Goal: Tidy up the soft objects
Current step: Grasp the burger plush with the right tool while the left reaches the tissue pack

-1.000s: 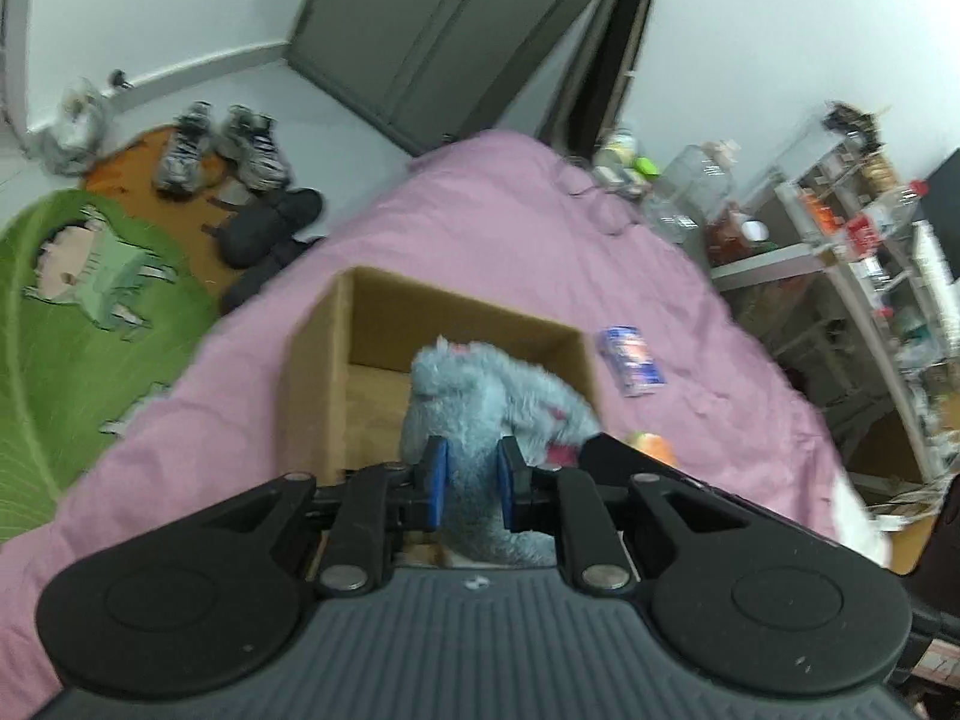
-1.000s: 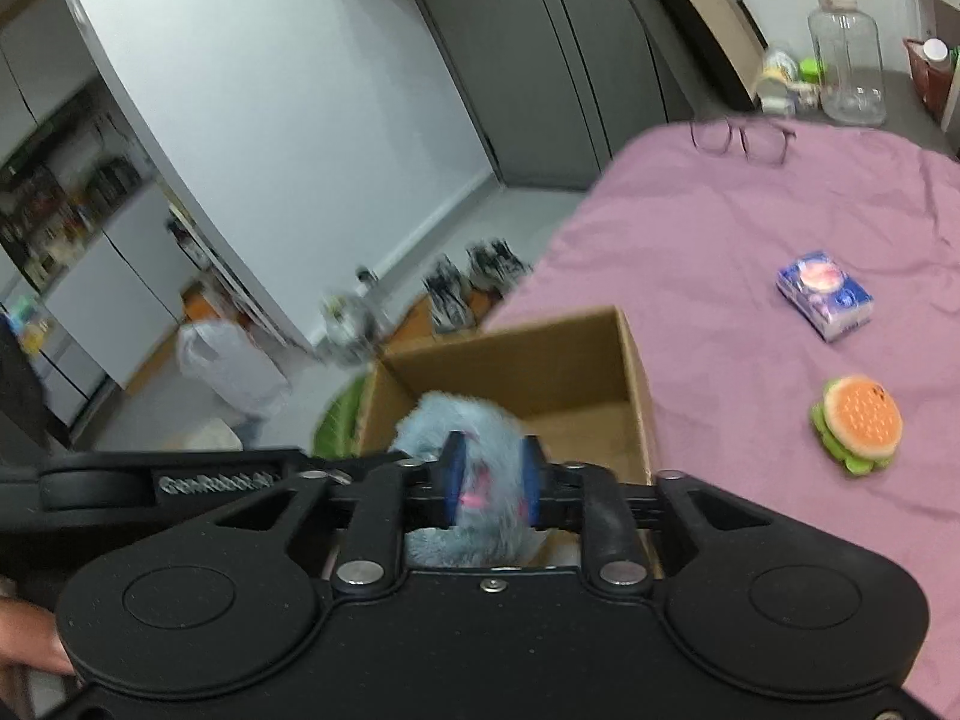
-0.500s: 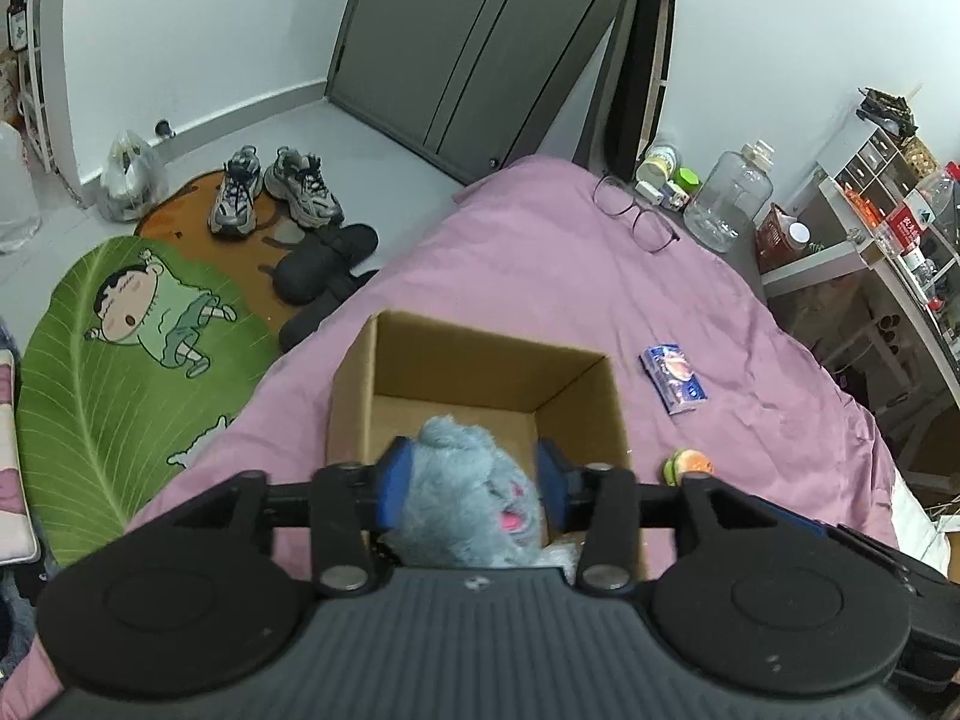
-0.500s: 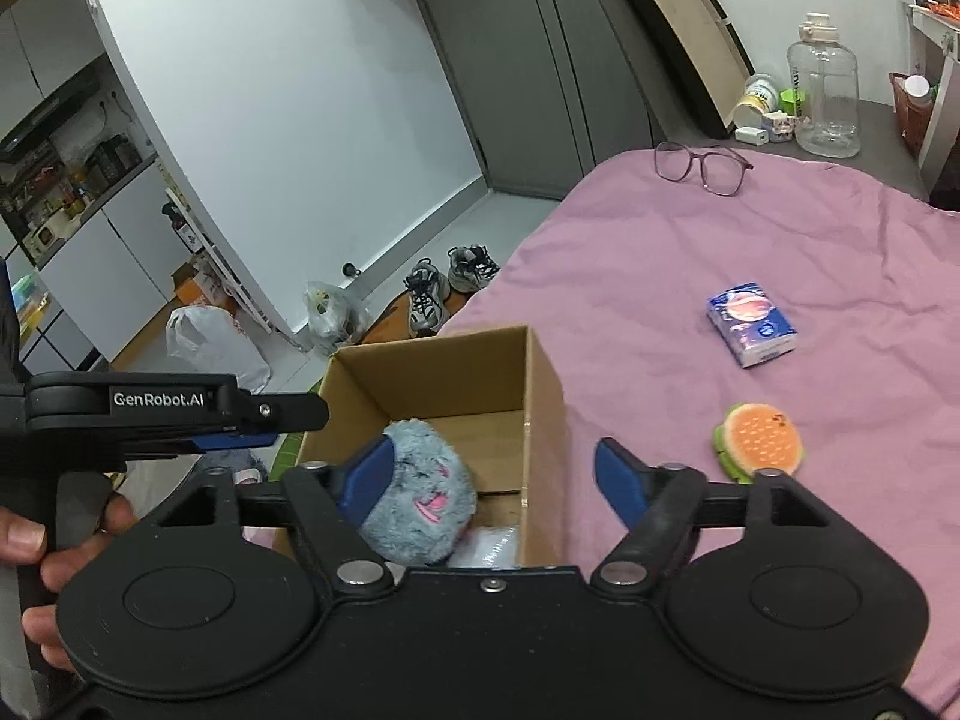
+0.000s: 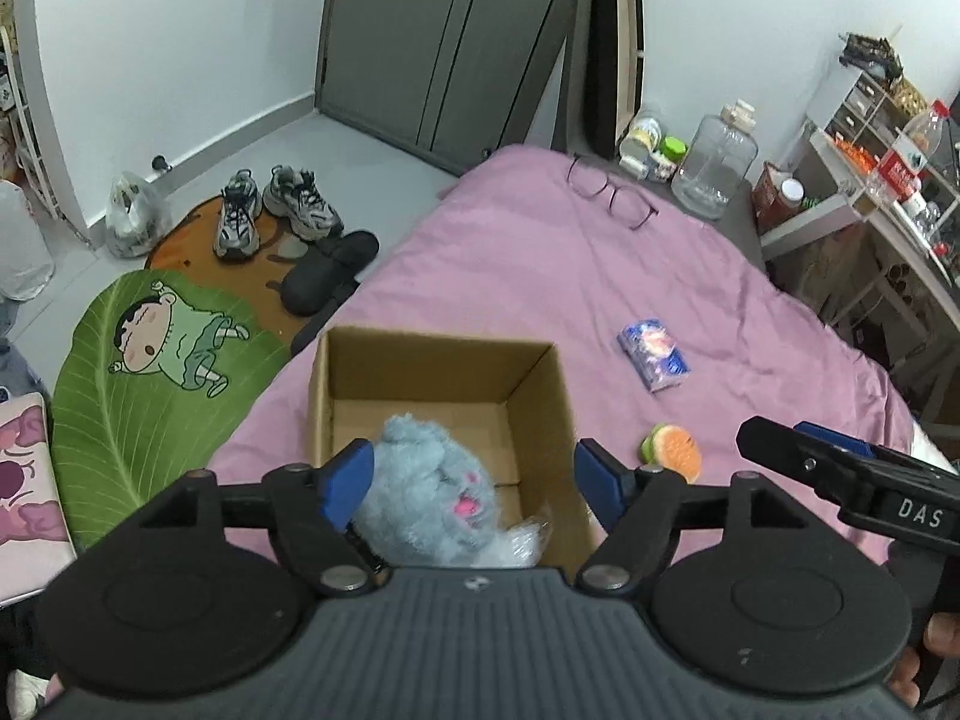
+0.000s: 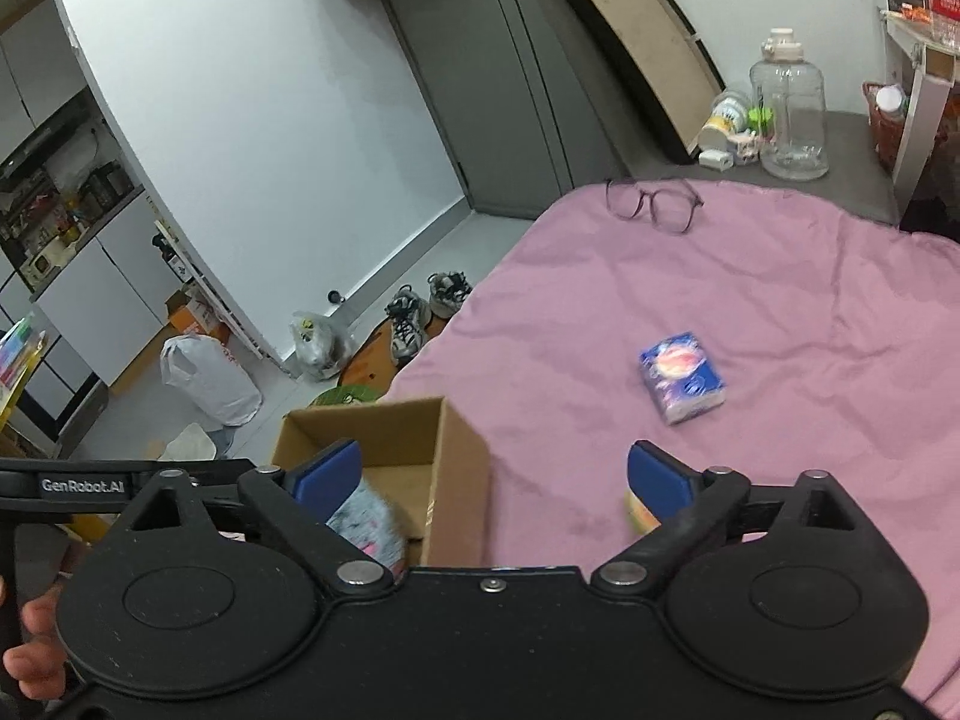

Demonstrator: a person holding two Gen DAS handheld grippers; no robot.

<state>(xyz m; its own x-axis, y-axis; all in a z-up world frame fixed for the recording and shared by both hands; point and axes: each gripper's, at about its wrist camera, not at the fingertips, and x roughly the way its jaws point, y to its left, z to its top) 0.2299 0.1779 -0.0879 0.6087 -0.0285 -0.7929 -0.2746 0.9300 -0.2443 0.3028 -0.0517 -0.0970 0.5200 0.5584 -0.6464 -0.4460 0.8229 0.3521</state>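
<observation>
Both our grippers, the left gripper (image 5: 474,483) and the right gripper (image 6: 495,477), are spread wide and hold nothing. The grey plush toy (image 5: 429,495) lies inside the cardboard box (image 5: 537,396). It looks light and squashy, so we would pinch its thick body.

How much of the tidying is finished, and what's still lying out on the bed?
Done: the gray plush toy lies inside the cardboard box, next to something in clear wrap. In hand: nothing; the left tongs and right tongs both stand open. Left: the burger toy and the blue tissue pack lie on the pink bedspread, outside the box.
</observation>
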